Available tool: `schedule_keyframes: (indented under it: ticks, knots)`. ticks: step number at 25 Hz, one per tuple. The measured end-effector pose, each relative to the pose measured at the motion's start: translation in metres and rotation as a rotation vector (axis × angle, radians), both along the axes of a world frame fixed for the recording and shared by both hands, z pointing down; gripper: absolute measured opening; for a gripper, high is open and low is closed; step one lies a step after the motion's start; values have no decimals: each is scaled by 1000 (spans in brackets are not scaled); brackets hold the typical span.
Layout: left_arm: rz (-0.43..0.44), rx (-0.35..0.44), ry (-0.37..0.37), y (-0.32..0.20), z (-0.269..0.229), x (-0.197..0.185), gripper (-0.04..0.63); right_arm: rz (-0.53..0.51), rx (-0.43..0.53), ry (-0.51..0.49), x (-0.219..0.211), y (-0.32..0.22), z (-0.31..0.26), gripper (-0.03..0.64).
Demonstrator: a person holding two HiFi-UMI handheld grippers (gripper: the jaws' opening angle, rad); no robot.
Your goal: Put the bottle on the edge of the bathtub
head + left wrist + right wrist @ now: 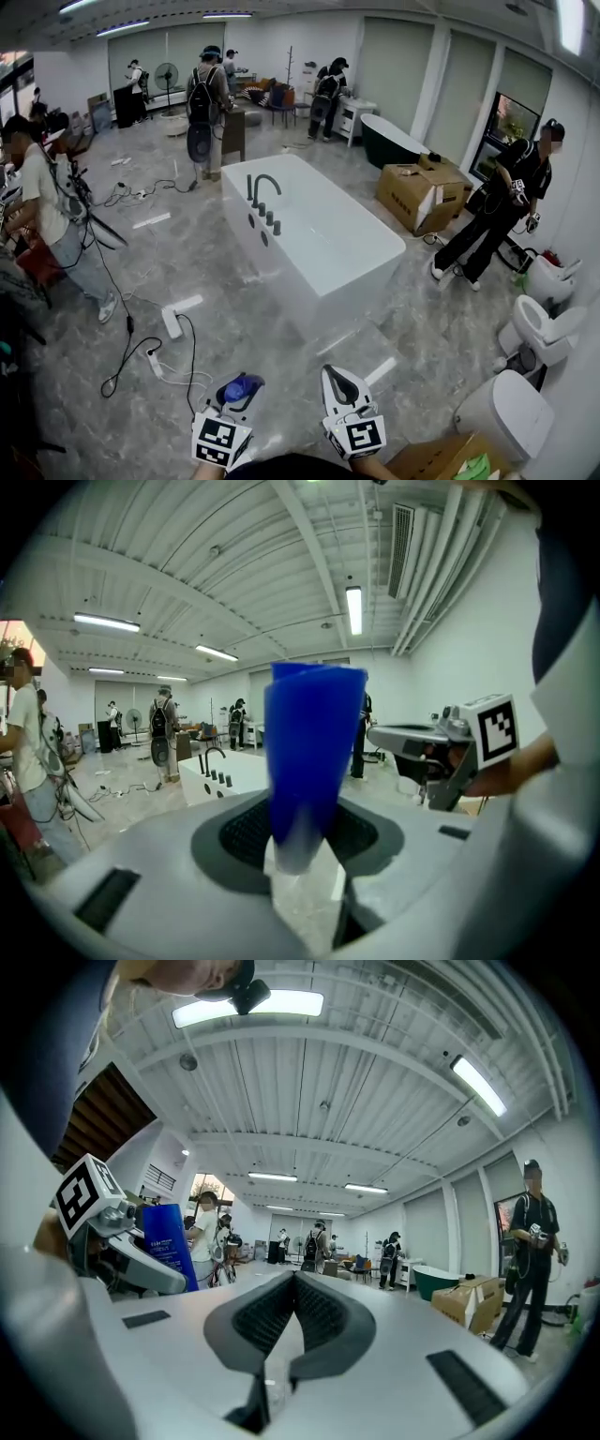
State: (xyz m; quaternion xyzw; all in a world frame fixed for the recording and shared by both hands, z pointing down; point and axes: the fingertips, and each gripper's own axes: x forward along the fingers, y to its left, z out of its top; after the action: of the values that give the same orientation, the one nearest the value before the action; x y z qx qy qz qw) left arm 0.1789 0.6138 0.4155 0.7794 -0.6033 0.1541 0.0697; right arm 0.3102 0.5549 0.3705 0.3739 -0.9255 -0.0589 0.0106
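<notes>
The left gripper [300,855] is clamped on the blue bottle [314,752], which stands roughly upright between its jaws. The right gripper [281,1335] is closed and empty. The bathtub [281,272] lies straight ahead of both grippers, well apart.

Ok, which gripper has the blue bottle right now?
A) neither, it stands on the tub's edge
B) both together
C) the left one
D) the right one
C: the blue bottle stands clamped between the pads of the left gripper, while the right gripper is shut with nothing in it and the white bathtub lies ahead across the floor.
</notes>
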Motion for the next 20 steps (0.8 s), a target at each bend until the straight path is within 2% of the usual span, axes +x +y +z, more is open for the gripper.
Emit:
schedule_keyframes:
  ticks: [10,15,20]
  knots:
    - [-91,42,-19,-39,-9,1,155,-49,13,-44,10,-53,-1,17]
    - [-134,25,-11,-61,-7,-18,155,-75,-1,-32,-5,-83,5,17]
    - [-163,53,-22,-109,-8,-44,155,-101,10,-22,-33,-128,5,17]
